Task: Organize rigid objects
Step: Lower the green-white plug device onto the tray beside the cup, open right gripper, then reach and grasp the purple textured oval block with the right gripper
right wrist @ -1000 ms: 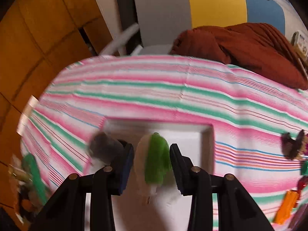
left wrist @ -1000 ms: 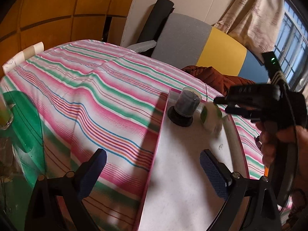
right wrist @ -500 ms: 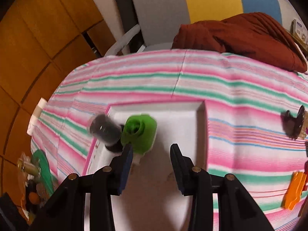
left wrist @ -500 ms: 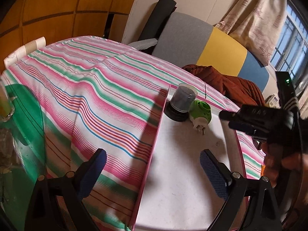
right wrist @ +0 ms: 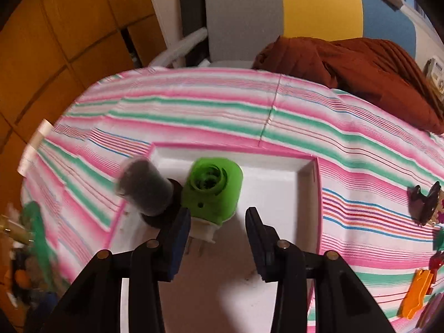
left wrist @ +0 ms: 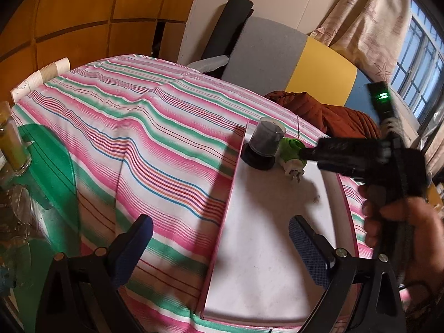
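Orange wood panelling and a grey, yellow and blue upholstered sofa (left wrist: 280, 55) stand behind a table draped in a pink, green and white striped cloth (left wrist: 144, 127). No brand or writing can be read on anything. On the cloth lies a shallow white tray with a pink rim (right wrist: 277, 191). At its far corner stands a smoky translucent plastic jar on a black round base (left wrist: 265, 145), and touching it lies a green and white plug-in device with two metal prongs (right wrist: 212, 194), prongs towards the cameras.

The right gripper (right wrist: 217, 238) hovers just behind the device, its blue-padded jaws moderately apart and holding nothing; the left pad crosses in front of the jar's base. The left gripper (left wrist: 220, 245) stands wide and empty, straddling the tray's near left wall.

A rust-brown garment (right wrist: 360, 66) lies on the sofa. An orange plastic piece (right wrist: 417, 291) and a dark hair clip (right wrist: 424, 202) lie on the cloth right of the tray; a green translucent sheet (left wrist: 47, 166) covers the left end.
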The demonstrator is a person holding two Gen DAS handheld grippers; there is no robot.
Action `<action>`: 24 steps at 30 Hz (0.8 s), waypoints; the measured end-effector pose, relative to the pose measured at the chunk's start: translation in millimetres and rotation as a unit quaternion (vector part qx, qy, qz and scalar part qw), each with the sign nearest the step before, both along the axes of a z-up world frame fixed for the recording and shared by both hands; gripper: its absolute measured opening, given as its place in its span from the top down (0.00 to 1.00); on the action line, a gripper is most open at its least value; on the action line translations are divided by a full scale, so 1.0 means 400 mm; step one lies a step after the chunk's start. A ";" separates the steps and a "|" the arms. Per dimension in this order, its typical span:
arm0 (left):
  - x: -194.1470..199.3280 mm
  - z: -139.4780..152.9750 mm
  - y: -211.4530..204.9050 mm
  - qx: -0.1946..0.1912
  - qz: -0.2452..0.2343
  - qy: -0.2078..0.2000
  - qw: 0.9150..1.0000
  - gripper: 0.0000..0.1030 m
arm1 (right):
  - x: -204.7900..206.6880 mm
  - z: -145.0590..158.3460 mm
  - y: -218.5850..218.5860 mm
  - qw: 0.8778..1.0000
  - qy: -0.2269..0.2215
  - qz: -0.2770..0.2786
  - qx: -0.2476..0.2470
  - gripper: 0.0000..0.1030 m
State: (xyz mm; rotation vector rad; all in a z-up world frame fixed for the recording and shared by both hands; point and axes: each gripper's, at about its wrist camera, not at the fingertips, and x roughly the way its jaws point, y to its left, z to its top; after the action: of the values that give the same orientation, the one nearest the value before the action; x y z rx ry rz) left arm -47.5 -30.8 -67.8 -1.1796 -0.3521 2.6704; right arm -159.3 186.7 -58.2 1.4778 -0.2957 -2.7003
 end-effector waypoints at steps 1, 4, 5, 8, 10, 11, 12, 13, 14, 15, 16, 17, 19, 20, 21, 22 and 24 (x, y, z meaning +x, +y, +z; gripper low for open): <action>0.001 0.000 0.001 0.001 0.000 0.000 1.000 0.04 | 0.009 0.010 0.007 1.000 0.005 0.003 -0.011 0.61; 0.002 -0.004 0.012 0.004 -0.003 -0.006 1.000 0.04 | 0.054 0.044 0.032 1.000 0.021 -0.002 -0.023 0.59; 0.003 -0.006 0.015 0.006 -0.004 -0.008 1.000 0.04 | 0.076 0.055 0.044 0.999 0.027 -0.006 -0.030 0.59; 0.014 -0.003 0.027 0.012 -0.011 -0.010 1.000 0.04 | 0.122 0.073 0.072 0.998 0.031 -0.022 -0.042 0.59; 0.024 0.000 0.038 0.011 -0.015 -0.007 1.000 0.03 | 0.155 0.078 0.094 0.998 0.032 -0.031 -0.048 0.59; 0.026 0.001 0.043 0.010 -0.017 -0.008 1.000 0.03 | 0.168 0.079 0.102 0.998 0.032 -0.036 -0.049 0.59; 0.031 0.003 0.053 0.008 -0.023 -0.008 1.000 0.03 | 0.178 0.078 0.110 0.998 0.032 -0.040 -0.048 0.59; 0.036 0.004 0.060 0.008 -0.027 -0.007 1.000 0.03 | 0.192 0.077 0.118 0.997 0.030 -0.044 -0.047 0.59; 0.039 0.007 0.066 0.006 -0.030 -0.006 1.000 0.03 | 0.208 0.075 0.131 0.997 0.028 -0.051 -0.046 0.59; 0.045 0.010 0.076 0.003 -0.035 -0.005 0.999 0.03 | 0.221 0.073 0.144 0.997 0.027 -0.056 -0.047 0.59; 0.048 0.012 0.082 0.003 -0.038 -0.004 0.999 0.03 | 0.237 0.071 0.159 0.997 0.027 -0.062 -0.048 0.59; 0.056 0.016 0.092 0.002 -0.044 -0.002 0.999 0.03 | 0.255 0.068 0.175 0.996 0.026 -0.070 -0.049 0.59; 0.068 0.022 0.109 -0.002 -0.053 0.002 0.999 0.02 | 0.283 0.062 0.207 0.995 0.025 -0.088 -0.050 0.59; 0.070 0.024 0.113 -0.003 -0.056 0.003 0.998 0.02 | 0.298 0.060 0.224 0.994 0.024 -0.098 -0.051 0.59; 0.077 0.027 0.124 -0.004 -0.063 0.004 0.998 0.02 | 0.310 0.058 0.239 0.993 0.023 -0.106 -0.052 0.59; 0.080 0.028 0.130 -0.005 -0.066 0.004 0.998 0.02 | 0.330 0.054 0.262 0.991 0.022 -0.119 -0.053 0.59; 0.089 0.032 0.150 -0.007 -0.077 0.005 0.997 0.02 | 0.357 0.049 0.301 0.989 0.021 -0.137 -0.053 0.59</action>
State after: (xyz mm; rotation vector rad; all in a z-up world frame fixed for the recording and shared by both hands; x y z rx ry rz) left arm -11.8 29.2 -55.1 -1.1468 -0.2306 2.5493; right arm -16.5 307.0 -38.5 1.4434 -0.6753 -2.8637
